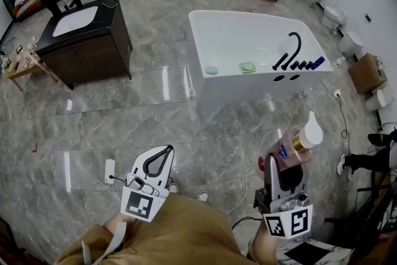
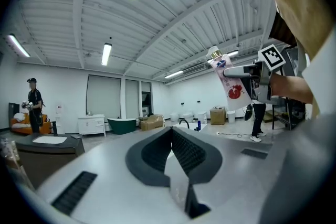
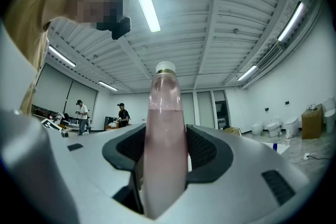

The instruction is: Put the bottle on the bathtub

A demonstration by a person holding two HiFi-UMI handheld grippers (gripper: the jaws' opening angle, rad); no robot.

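Now | right gripper (image 1: 280,166): fingers pinching pink bottle (image 1: 296,144), its long axis along the fingers, cap (image 1: 312,132) forward | left gripper (image 1: 156,161): fingers pressed together, empty | bathtub (image 1: 236,87): well ahead across the floor, likely the right gripper's reach

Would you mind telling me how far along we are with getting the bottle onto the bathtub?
Done: the pink translucent bottle with the white cap is picked up, clamped in the right gripper. In hand: it hangs over the grey marble floor, short of the white bathtub. Left: carrying it over and setting it on the rim.
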